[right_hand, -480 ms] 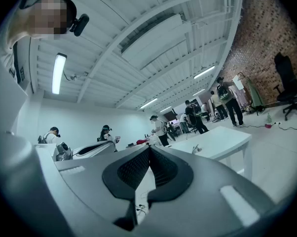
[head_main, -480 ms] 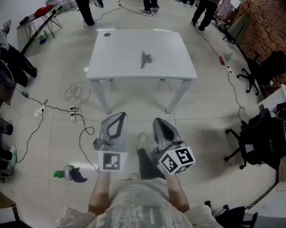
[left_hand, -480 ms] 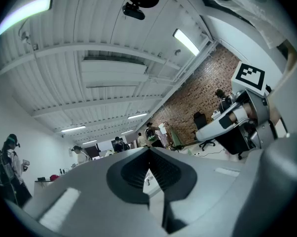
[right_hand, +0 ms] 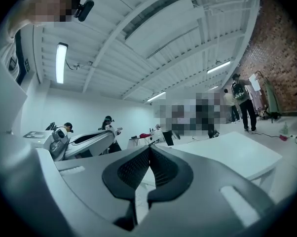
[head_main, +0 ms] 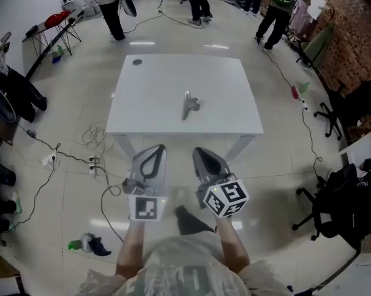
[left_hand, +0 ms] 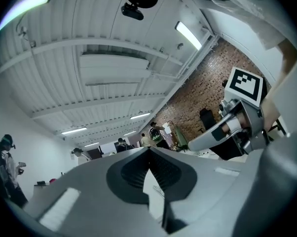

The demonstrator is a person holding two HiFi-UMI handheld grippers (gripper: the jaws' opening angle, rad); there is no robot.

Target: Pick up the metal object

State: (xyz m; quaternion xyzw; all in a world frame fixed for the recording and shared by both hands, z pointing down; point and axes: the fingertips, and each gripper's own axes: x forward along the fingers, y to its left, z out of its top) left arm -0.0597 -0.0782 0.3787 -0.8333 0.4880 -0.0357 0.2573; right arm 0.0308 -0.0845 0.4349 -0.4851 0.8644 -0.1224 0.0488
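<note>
Two grippers are being held side by side, just short of the near edge of the table (head_main: pixel 154 113): left gripper (head_main: pixel 156 150) and right gripper (head_main: pixel 199 152). Both are being pointed toward the table.

Left jaws are being pressed together. In the left gripper view the left gripper (left_hand: pixel 149 152) is being shown with its pads meeting at the tips and nothing pinched between them.

Right jaws are likewise being pressed together. In the right gripper view the right gripper (right_hand: pixel 149 149) is being shown with its pads tip to tip and nothing held.

The metal object (head_main: pixel 189 105) is being left lying on the white table top, well ahead of both jaw pairs and roughly in line with the gap between the two grippers. It is not being touched by either one.

A small round dark thing (head_main: pixel 137 61) is being seen at the table's far corner, ahead and left of the left jaws.

In the right gripper view the table (right_hand: pixel 237 154) is being seen ahead and right of the jaws, with the left gripper (right_hand: pixel 84 142) to their left. In the left gripper view the right gripper (left_hand: pixel 222 127) and its marker cube (left_hand: pixel 244 84) are being seen right of the jaws.

Cables (head_main: pixel 96 131) are being seen on the floor, left of the left jaws. People (head_main: pixel 198 2) are being seen standing well beyond the table's far side.
</note>
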